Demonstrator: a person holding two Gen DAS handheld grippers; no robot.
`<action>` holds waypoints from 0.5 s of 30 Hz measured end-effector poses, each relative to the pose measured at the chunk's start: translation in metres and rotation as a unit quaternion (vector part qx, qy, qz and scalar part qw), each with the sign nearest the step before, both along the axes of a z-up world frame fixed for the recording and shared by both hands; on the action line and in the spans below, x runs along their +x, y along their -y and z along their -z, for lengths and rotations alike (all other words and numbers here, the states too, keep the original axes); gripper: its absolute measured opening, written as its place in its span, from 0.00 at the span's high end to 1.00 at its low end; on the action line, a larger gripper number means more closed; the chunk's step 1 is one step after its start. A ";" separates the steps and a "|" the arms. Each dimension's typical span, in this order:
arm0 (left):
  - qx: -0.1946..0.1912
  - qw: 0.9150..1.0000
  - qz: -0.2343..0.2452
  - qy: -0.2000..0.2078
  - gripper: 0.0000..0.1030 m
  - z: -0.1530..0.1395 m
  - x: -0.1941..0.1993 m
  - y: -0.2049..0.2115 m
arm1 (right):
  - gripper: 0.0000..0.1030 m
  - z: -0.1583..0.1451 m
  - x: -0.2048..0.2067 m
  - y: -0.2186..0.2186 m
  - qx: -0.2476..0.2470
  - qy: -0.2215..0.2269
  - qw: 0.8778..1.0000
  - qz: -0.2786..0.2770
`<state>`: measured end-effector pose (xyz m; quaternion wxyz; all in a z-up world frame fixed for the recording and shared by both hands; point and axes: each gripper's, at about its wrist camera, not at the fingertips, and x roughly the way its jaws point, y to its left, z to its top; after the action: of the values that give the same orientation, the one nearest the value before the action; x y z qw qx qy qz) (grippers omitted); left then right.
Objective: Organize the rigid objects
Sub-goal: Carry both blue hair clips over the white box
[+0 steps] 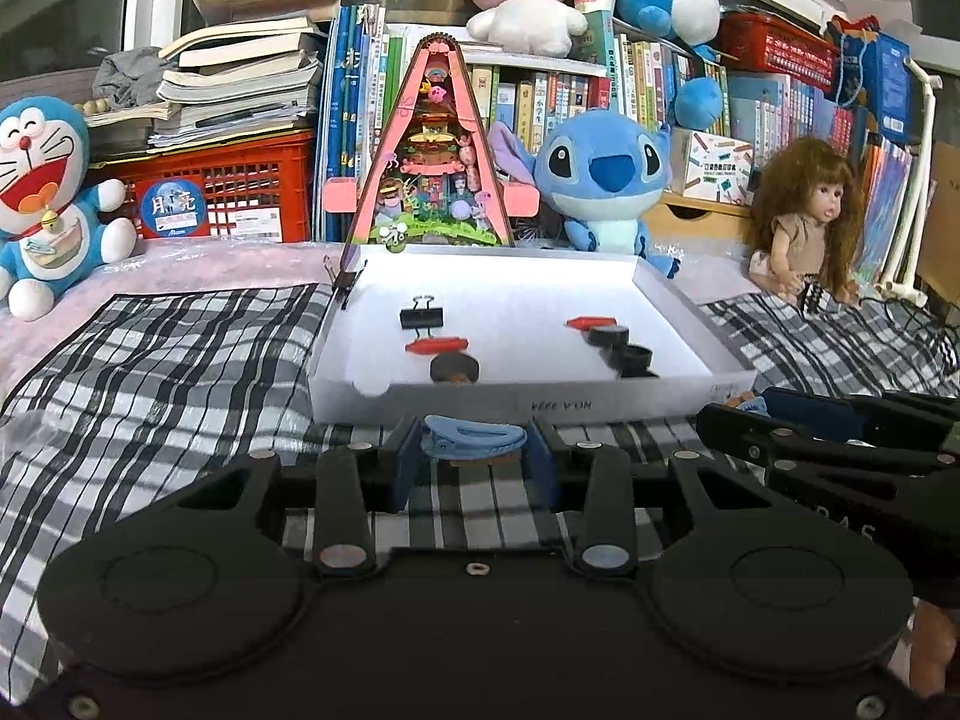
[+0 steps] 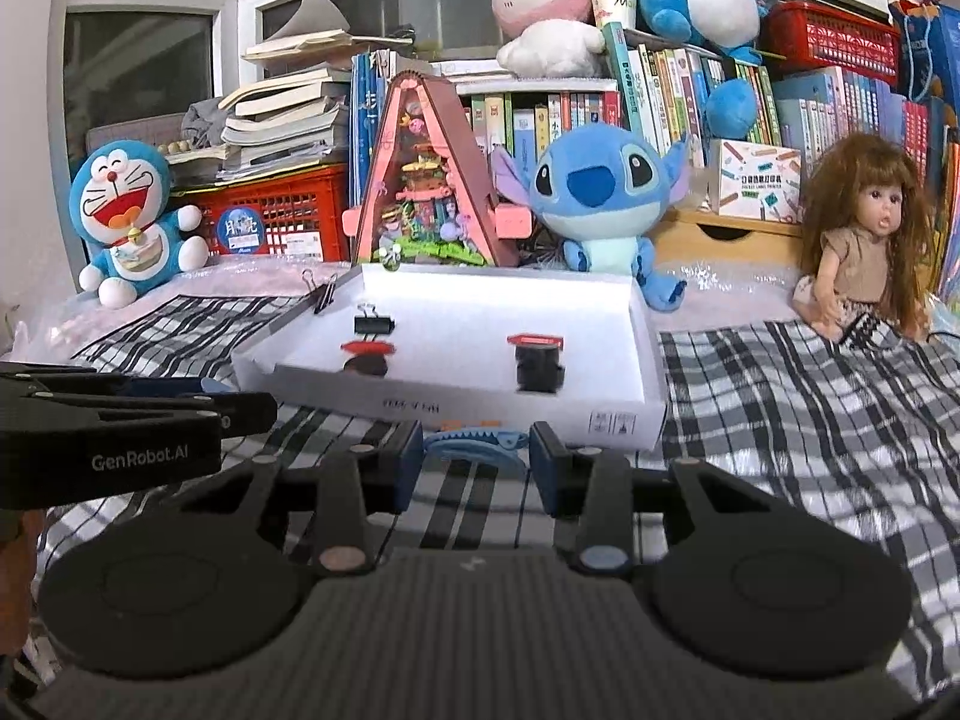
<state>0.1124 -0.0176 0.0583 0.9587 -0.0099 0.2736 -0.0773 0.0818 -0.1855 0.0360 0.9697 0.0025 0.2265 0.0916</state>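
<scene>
A white shallow box (image 1: 672, 300) (image 2: 648, 360) lies on the checked cloth. In it are a black binder clip (image 1: 421, 317) (image 2: 374, 324), two red clips (image 1: 436, 345) (image 1: 591, 321), a dark round piece (image 1: 454, 367) and black cylinders (image 1: 621, 348) (image 2: 539, 367). Another binder clip (image 1: 347, 279) (image 2: 324, 294) grips the box's left rim. My left gripper (image 1: 474, 450) has a blue hair clip (image 1: 474, 438) between its fingers, just before the box's front wall. My right gripper (image 2: 474, 450) likewise has a blue hair clip (image 2: 474, 444) between its fingers. Each gripper shows in the other's view (image 1: 828, 432) (image 2: 138, 414).
Behind the box stand a pink triangular diorama (image 1: 433, 150), a Stitch plush (image 1: 600, 180), a Doraemon plush (image 1: 42, 192), a doll (image 1: 804, 216), a red crate (image 1: 240, 192) and shelves of books. The checked cloth (image 1: 150, 372) stretches left and right of the box.
</scene>
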 end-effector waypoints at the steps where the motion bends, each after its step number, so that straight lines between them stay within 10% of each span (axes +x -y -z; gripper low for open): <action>1: 0.001 1.000 0.001 0.000 0.65 -0.002 0.004 0.000 | 0.57 -0.002 0.003 0.000 0.001 -0.001 1.000 0.000; 15: -0.017 1.000 -0.008 -0.014 0.65 -0.012 0.067 -0.005 | 0.57 -0.018 0.066 0.007 0.009 -0.033 0.999 0.015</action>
<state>0.1797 -0.0127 0.0701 0.9549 -0.0298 0.2858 -0.0746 0.1473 -0.1925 0.0543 0.9629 0.0179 0.2572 0.0793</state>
